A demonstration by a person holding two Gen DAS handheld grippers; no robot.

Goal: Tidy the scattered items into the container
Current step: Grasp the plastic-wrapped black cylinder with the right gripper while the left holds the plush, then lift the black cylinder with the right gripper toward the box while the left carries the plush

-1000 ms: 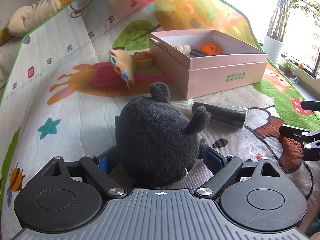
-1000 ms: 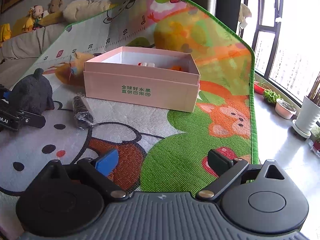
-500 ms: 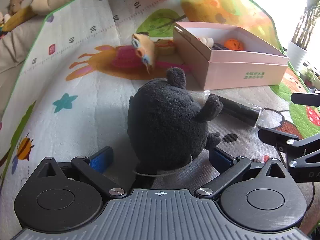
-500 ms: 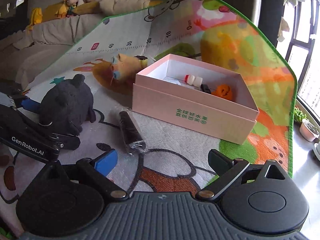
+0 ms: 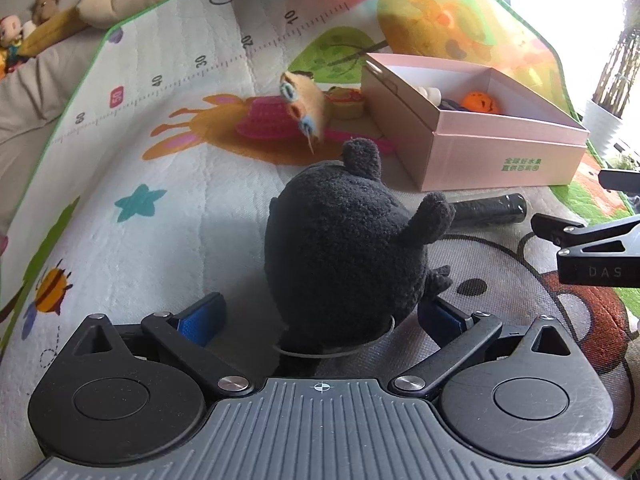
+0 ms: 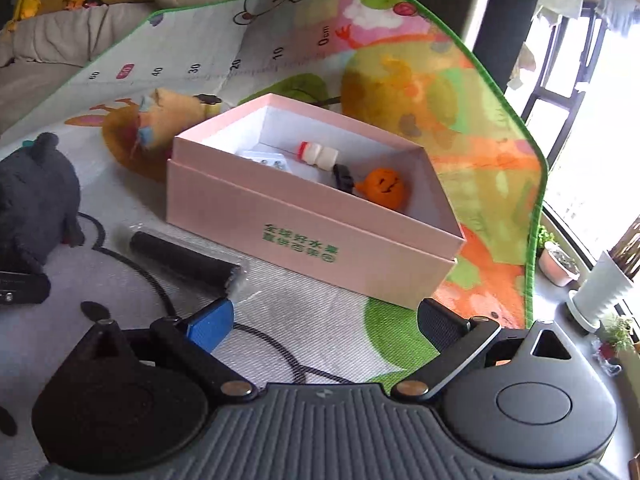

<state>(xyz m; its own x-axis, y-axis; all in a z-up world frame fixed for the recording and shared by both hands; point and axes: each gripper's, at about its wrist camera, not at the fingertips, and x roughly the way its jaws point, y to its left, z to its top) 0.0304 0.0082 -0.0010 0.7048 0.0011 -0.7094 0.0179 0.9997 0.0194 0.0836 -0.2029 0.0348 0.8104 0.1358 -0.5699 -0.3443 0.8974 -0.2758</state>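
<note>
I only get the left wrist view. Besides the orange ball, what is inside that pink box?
Observer: The right wrist view looks down into the pink box. A flat clear packet lies on its floor, beside a small white bottle that has a red cap.
Visitor: And the black clamp thing poking in at my right edge, is it carrying something?
Observer: That is the right hand-held gripper. Its jaws stand open with nothing between them, only play mat below.
</note>
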